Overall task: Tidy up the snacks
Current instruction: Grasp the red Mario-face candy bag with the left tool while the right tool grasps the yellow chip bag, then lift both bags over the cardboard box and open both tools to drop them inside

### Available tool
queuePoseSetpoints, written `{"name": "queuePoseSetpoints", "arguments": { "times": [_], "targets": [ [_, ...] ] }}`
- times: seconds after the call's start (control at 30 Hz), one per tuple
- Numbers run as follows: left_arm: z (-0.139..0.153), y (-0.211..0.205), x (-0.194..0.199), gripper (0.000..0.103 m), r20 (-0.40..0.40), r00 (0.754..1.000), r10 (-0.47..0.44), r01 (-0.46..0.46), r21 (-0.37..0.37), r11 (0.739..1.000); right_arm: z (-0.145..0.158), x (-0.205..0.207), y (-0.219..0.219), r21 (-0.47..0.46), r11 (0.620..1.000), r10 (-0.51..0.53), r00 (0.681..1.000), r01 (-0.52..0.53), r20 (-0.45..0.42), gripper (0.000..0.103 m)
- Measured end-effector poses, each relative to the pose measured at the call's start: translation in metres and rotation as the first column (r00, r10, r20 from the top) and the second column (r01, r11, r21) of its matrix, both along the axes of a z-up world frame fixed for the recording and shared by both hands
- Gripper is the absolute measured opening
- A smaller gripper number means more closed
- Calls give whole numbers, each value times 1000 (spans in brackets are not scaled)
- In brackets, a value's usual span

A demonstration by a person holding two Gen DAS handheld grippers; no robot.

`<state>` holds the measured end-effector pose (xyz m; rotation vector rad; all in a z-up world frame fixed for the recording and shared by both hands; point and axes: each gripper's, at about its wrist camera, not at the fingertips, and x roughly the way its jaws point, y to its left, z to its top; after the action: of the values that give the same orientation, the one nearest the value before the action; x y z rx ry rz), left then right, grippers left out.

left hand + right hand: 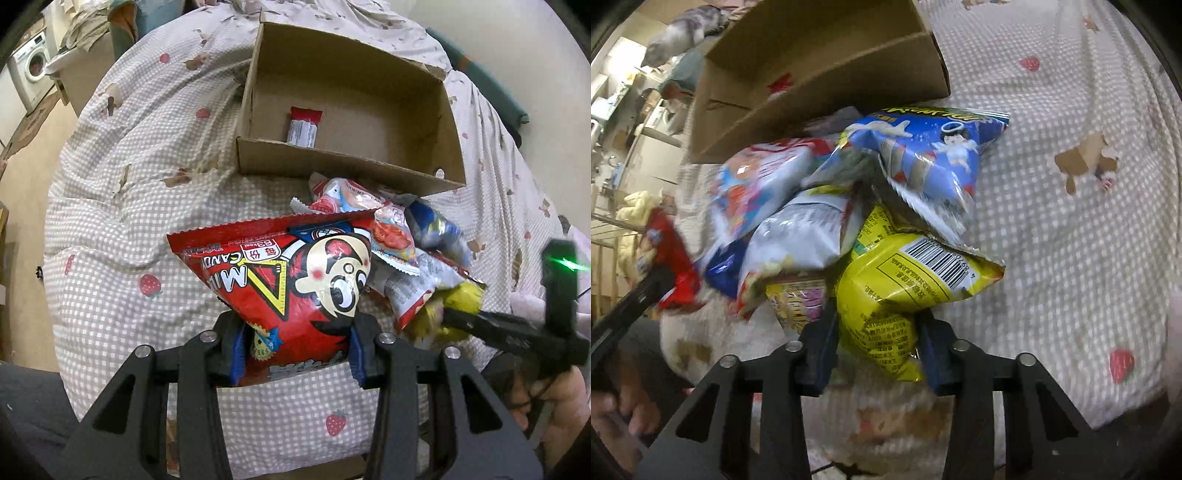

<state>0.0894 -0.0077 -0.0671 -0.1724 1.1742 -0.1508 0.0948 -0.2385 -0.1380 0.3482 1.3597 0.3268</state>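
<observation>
My left gripper (295,354) is shut on a red milk candy bag (295,280), held above the checked bedspread. My right gripper (877,354) is shut on the lower end of a yellow snack bag (905,291) at the near edge of a pile of snack packets (798,206). A blue packet (923,155) lies on top of that pile. An open cardboard box (369,162) sits just beyond the pile and holds one small red-and-silver packet (303,127). In the left wrist view the right gripper (454,317) reaches in from the right onto the yellow bag (461,299).
A checked bedspread with strawberry print (147,206) covers the bed under everything. A washing machine (33,70) stands far left. A grey cat (683,33) sits beyond the box. A person's hand (617,413) holds the left gripper's handle.
</observation>
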Motion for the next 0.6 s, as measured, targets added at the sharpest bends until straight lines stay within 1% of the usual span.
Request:
{"name": "queuePoseSetpoints", "arguments": {
  "times": [0.07, 0.13, 0.2, 0.3, 0.37, 0.5, 0.6],
  "targets": [
    [2, 1, -1, 39, 2, 1000, 1, -1, -9, 1000, 16, -11, -1, -5, 1000, 3, 1000, -3, 26, 39],
    [3, 0, -1, 39, -1, 1000, -5, 5, -15, 1000, 31, -22, -6, 10, 1000, -22, 998, 22, 51, 39],
    [5, -1, -2, 39, 3, 1000, -11, 11, -15, 1000, 53, -28, -9, 58, 998, -35, 993, 28, 115, 39],
    [12, -1, -4, 39, 33, 999, -19, 19, -1, 1000, 79, -35, -14, 83, 996, -54, 978, 38, 204, 39],
    [19, 0, -4, 39, 51, 998, -23, 23, 0, 1000, 93, -34, -20, 104, 994, -65, 962, 38, 267, 39],
    [38, 4, 3, 39, 76, 996, -37, 37, 1, 999, 105, -27, -25, 143, 989, -74, 944, 29, 322, 39],
    [52, 6, 13, 39, 97, 994, -45, 44, 13, 999, 110, -18, -25, 137, 991, -56, 930, 6, 362, 39]
  ]
}}
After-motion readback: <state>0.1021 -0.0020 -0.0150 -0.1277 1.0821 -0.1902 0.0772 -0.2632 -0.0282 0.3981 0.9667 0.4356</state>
